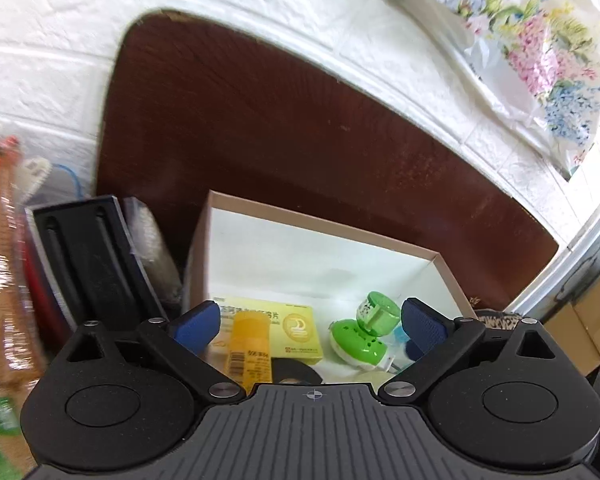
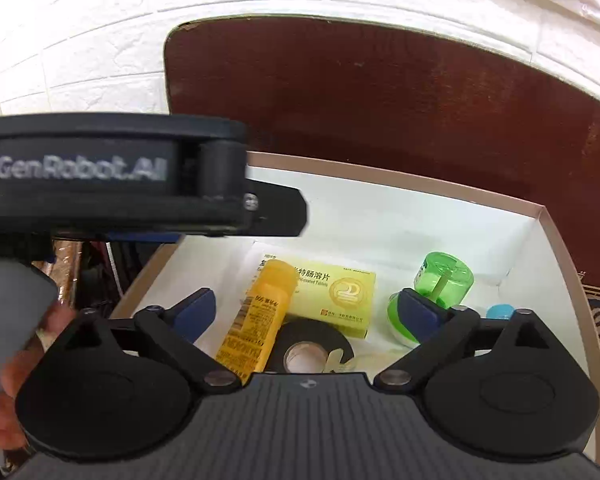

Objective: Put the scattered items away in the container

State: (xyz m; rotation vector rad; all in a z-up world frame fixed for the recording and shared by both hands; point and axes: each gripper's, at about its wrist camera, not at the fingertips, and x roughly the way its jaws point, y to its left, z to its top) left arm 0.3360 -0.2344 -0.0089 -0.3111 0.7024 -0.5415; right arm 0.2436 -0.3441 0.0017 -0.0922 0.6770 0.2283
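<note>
Both tongs, left tongs and right tongs, wide and empty; box already holds yellow bottle, medicine carton, tape roll, green vaporizer; nothing loose visible, task seemingly near complete.

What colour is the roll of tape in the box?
Black, with a pale cardboard core: the roll of tape shows best in the right wrist view.

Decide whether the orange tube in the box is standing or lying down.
Lying down. The orange tube rests lengthwise on the box floor, leaning across the yellow carton and black tape roll.
</note>
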